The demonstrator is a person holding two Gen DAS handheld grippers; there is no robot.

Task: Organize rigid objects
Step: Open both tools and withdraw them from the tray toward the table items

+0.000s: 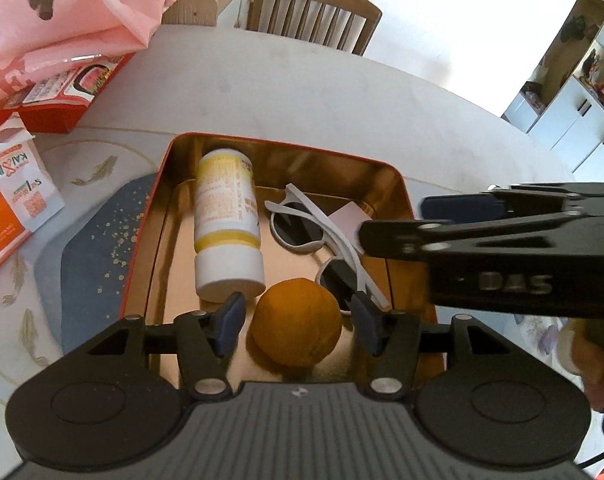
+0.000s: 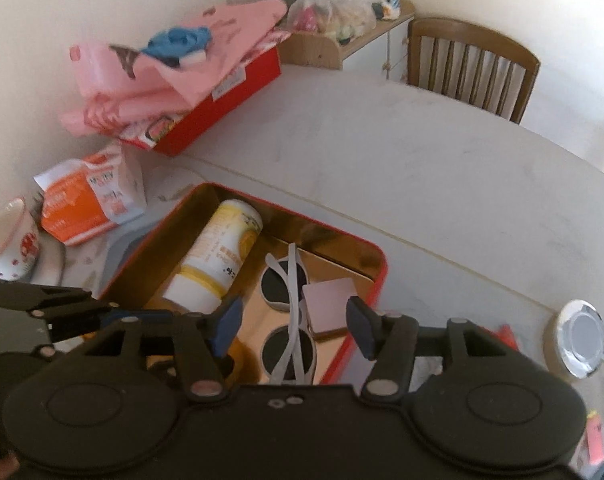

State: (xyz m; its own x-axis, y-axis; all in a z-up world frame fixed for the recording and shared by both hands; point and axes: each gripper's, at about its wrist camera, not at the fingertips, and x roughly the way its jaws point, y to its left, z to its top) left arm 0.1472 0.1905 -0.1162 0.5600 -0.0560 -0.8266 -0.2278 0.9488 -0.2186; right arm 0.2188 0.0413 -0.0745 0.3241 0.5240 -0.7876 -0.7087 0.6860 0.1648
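Note:
A red tin with a gold inside (image 1: 398, 184) (image 2: 376, 264) holds a yellow-and-white bottle (image 1: 225, 220) (image 2: 217, 256) lying down, white sunglasses (image 1: 322, 236) (image 2: 289, 312), a small pink card (image 1: 348, 216) (image 2: 330, 304) and an orange (image 1: 295, 326). My left gripper (image 1: 297, 322) is open, its fingers on either side of the orange without touching it. My right gripper (image 2: 295, 326) is open and empty above the sunglasses; it shows from the side in the left wrist view (image 1: 482, 236).
A red box under pink wrapping (image 2: 205, 112) (image 1: 73, 52), an orange-and-white packet (image 2: 89, 204) (image 1: 9, 200) and a cup (image 2: 9, 240) stand left of the tin. A round silver lid (image 2: 582, 332) lies at right. A wooden chair (image 1: 314, 16) (image 2: 474, 64) stands beyond the table.

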